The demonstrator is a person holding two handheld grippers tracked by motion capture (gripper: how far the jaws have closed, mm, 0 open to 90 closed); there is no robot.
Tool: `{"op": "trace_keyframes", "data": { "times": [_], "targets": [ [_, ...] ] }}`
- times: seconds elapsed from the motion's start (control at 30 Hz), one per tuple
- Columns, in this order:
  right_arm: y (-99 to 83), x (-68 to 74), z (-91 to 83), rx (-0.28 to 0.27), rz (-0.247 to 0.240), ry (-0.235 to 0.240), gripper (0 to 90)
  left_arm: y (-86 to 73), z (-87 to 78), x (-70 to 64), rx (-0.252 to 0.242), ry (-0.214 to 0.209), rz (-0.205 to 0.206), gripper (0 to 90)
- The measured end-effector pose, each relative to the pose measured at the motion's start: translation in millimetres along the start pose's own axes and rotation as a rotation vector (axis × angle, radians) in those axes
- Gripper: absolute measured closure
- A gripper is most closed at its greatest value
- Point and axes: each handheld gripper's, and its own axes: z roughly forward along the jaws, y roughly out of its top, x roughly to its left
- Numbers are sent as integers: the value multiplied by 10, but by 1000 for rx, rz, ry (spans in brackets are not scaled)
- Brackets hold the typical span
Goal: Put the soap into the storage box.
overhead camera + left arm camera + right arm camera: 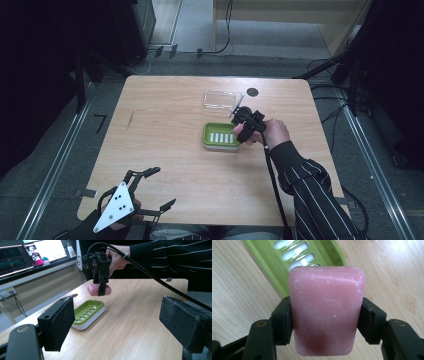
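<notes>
So the table (165, 150) is a pale wood one with not much on it. Biggest thing out there is the green soap dish (221, 136), a slotted tray sitting right of centre, with a clear plastic lid (220, 99) lying flat just behind it, toward the far edge. There's also a small dark disc (252, 92) near that far edge, can't tell what it is.

The right gripper (325, 325) is clamped on a pink soap bar (326, 312), jaws pressing on its two long sides, so the bar's long axis runs along the jaws and pokes out ahead of them. From the left gripper view you can see the bar (99, 290) is up in the air, clear of the table, hanging off to the right-hand end of the dish and not over the middle yet. In the right gripper view the dish's slots sit beyond the bar's front end, a bit to the left.

My guess is the soap goes in the dish. If so, the hand needs to slide left and lower, and the bar's long axis may want turning to match the dish's long side, which runs left-right across the table.

The left gripper (153, 187) is way down at the near-left corner, jaws spread wide, holding nothing, well away from all of it. The right hand is obviously the one in play.
</notes>
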Motion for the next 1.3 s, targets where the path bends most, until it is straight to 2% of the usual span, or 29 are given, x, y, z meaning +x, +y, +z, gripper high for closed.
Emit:
{"op": "trace_keyframes", "data": {
  "times": [0.63,1.3],
  "targets": [
    [232,-13,-9,-49,-32,12,389,-1,-2,-1,2,-1,2,135],
    [425,38,-4,-98,-113,36,389,-1,-3,-2,5,-2,3,136]
  ]
}}
